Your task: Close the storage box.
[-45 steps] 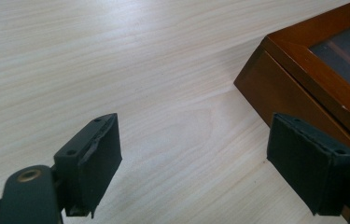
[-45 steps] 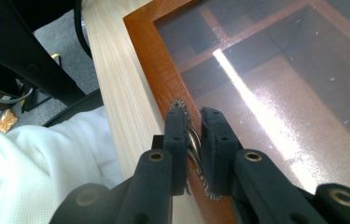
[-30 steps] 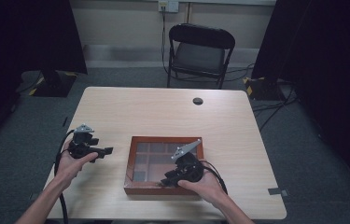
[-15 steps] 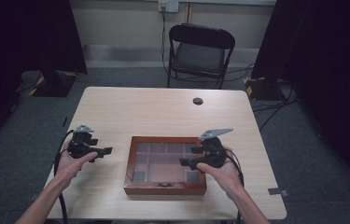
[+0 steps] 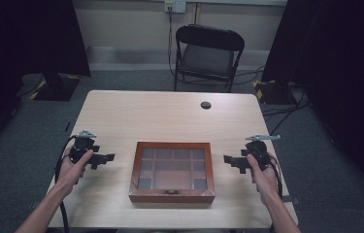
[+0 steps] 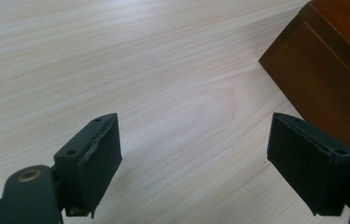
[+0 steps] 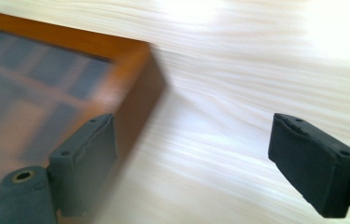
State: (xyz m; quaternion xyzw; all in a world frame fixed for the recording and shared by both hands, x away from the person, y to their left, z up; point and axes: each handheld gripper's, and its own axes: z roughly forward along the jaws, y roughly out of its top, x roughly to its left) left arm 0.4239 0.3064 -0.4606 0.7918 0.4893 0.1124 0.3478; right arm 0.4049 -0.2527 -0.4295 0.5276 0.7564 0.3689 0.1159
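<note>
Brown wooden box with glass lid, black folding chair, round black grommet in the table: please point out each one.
Brown wooden box with glass lid (image 5: 172, 196), high view, front frame.
Black folding chair (image 5: 207, 59), high view, seat.
Round black grommet (image 5: 206, 105), high view, centre.

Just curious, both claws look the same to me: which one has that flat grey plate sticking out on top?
The right claw, right of the wooden box. A flat grey plate juts out on top of it; the left claw carries only a small grey piece.

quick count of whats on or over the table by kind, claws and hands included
wooden compartment box: 1
claws: 2, left claw and right claw, both open and holding nothing
hands: 2, left hand and right hand
round cable hole in the table: 1
total: 6
</note>
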